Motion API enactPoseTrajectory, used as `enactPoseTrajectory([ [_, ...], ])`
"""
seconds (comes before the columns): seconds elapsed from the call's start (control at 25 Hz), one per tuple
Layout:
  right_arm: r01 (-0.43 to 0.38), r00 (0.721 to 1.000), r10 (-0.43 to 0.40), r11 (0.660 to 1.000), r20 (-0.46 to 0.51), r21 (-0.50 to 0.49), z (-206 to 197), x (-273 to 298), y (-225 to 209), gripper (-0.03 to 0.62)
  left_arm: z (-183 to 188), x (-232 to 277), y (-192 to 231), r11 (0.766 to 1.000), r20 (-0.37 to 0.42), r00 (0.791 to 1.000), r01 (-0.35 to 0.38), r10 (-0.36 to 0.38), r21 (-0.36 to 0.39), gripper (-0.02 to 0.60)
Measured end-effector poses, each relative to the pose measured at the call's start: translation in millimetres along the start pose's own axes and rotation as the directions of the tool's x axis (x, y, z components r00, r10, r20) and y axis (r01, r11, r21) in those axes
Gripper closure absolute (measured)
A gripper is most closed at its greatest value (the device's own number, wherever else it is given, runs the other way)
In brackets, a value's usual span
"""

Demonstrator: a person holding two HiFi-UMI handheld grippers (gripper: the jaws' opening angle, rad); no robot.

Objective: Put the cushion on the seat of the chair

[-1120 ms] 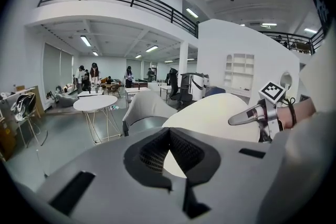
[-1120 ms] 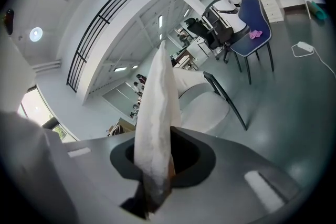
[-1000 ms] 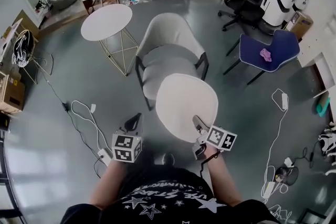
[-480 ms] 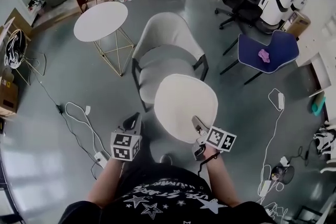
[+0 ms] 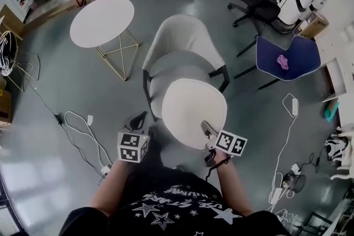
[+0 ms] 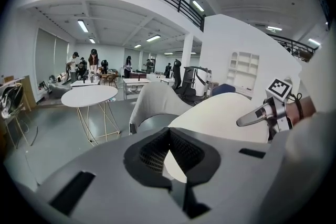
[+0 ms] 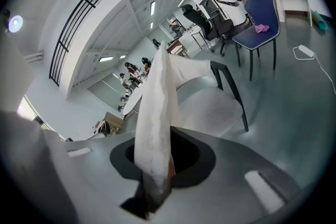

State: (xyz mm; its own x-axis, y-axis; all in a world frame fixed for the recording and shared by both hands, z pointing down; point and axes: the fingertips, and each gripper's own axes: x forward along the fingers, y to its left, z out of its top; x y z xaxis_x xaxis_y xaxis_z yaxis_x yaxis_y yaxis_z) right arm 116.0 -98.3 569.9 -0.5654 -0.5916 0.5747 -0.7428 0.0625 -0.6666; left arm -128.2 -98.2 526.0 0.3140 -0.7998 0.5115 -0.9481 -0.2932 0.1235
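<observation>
My right tongs [image 5: 207, 131] are clamped on the near rim of the cushion [image 5: 193, 108], narrow, with only the thickness of the pad between them. In the right gripper view the cushion [image 7: 155, 107] rises edge-on straight out of those tongs [image 7: 157, 168], a pale slab that splits the picture.

From the head view it is a round white cushion held flat in front of me. Its near right edge is in the right tongs, and the rest reaches away toward the chair [image 5: 185, 41]. Its far part covers the front of the seat [image 5: 166, 77]. I cannot tell whether it touches the seat there.

My left tongs [image 5: 139, 120] sit just beside the cushion's near left edge, apart from it. In the left gripper view their tips [image 6: 169, 136] are drawn together and grip nothing. The cushion [image 6: 226, 118] lies off to their right, with my right tongs on its far side. The chair [image 6: 152, 105] stands behind it, its back curving up pale grey.

A round white bench [image 5: 102, 20] stands to the left of the chair, and 1 blue chair [image 5: 287, 58] is well apart on the right.
</observation>
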Motion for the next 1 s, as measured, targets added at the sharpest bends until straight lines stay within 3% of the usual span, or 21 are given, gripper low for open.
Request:
enactPoseTrajectory([
  [0.16,0.061,0.997,-0.061,0.998,-0.038,-0.014,8,39,11,0.533,8,25,26,0.984,-0.049,0.997,0.064,-0.056,0.165,0.572],
  [0.36,0.126,0.987,-0.129,0.992,-0.095,-0.028,9,75,25,0.533,11,55,63,0.948,-0.104,0.988,0.136,-0.110,0.288,0.572],
  [0.68,0.145,0.972,-0.165,0.981,-0.165,-0.126,27,121,34,0.533,-6,99,104,0.941,-0.182,0.962,0.245,-0.205,0.233,0.572],
  [0.84,0.149,0.956,-0.185,0.975,-0.229,-0.166,33,144,32,0.533,-2,118,126,0.940,-0.197,0.961,0.240,-0.195,0.242,0.572],
  [1.0,0.077,0.948,-0.137,0.975,-0.288,-0.210,35,163,36,0.533,0,131,137,0.961,-0.217,0.964,0.199,-0.156,0.191,0.574],
])
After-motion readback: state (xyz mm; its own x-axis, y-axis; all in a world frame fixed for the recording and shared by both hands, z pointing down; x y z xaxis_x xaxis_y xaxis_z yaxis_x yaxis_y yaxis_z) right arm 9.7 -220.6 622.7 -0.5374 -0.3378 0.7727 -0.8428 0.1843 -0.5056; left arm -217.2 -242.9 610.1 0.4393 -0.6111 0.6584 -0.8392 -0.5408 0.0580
